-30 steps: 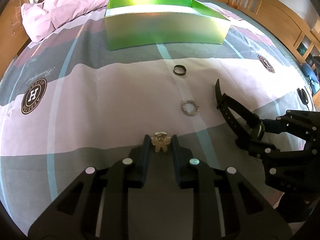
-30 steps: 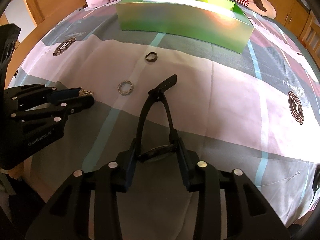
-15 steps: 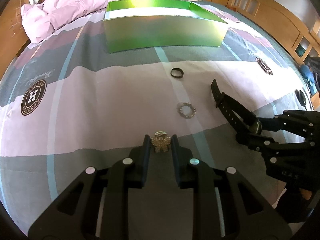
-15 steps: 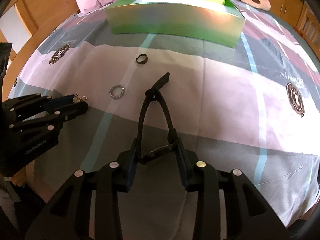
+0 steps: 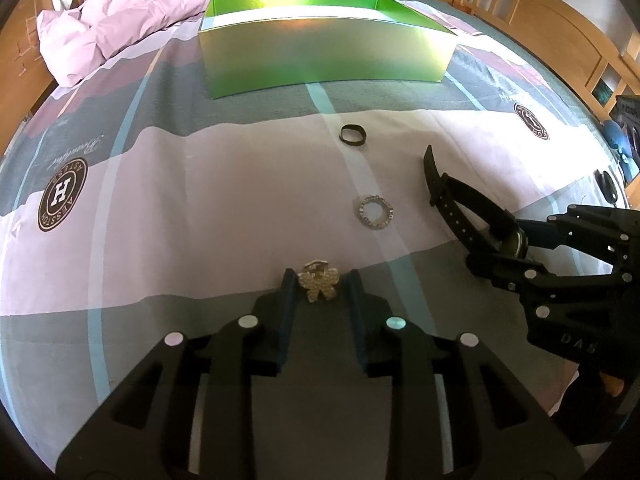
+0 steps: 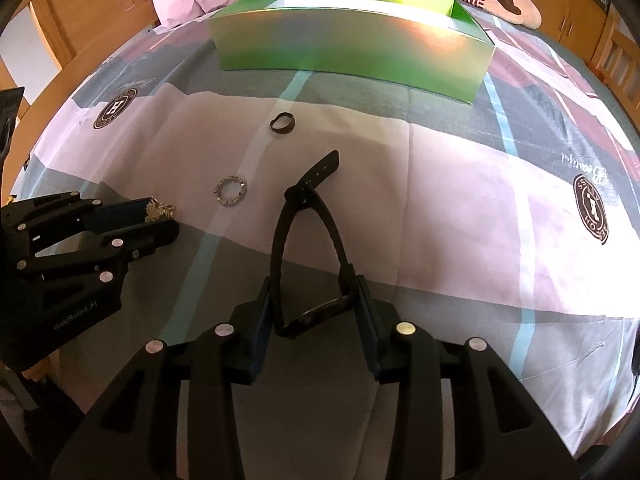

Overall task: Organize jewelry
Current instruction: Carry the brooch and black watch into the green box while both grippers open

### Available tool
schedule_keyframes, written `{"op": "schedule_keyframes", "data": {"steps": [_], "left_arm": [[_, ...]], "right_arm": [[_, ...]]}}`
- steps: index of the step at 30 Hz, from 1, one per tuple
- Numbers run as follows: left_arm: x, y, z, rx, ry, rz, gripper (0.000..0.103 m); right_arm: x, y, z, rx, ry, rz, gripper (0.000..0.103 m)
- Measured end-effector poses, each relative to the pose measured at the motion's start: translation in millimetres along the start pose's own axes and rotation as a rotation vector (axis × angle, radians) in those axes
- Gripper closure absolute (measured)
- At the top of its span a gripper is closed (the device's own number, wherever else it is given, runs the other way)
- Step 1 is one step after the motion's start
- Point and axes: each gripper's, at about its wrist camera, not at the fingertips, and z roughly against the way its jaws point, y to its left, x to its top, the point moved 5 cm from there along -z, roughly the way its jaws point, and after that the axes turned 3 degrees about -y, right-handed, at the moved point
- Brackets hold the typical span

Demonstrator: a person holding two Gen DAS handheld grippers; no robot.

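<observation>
Two grippers over the bedspread [image 5: 200, 184]: left gripper [image 5: 319, 285] pinches a brooch [image 5: 319, 286], right gripper [image 6: 314, 300] a black watch [image 6: 308, 240]; silver ring [image 5: 374, 212] and black ring [image 5: 353, 135] lie between them and the green box [image 5: 324, 56].

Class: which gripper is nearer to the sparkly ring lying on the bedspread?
Left, though narrowly. The left gripper, holding the brooch, sits just short of the sparkly ring. The right gripper, clamping the watch, sits off to its side.

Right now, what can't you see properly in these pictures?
- Inside the green box: both views, its front wall hides the floor.
- Watch face: right view, edge-on between the right tool fingers.
- Brooch back: left view, facing away in the left tool.
- Sparkly ring engraving: too small.
</observation>
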Motion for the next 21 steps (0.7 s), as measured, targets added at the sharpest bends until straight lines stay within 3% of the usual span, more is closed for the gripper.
{"op": "schedule_keyframes", "data": {"steps": [2,11,17,21], "left_arm": [[1,1,1,0.006,-0.006,0.002,0.081],[11,6,23,-0.017,-0.066,0.043,0.082],[46,9,57,-0.02,-0.154,0.041,0.082],[86,9,69,0.017,-0.203,0.025,0.082]], "right_arm": [[0,-1,1,0.004,-0.001,-0.008,0.068],[14,-8,31,0.013,-0.073,-0.029,0.068],[52,-23,60,0.036,-0.167,-0.06,0.068],[87,-33,73,0.04,-0.226,-0.059,0.068]]}}
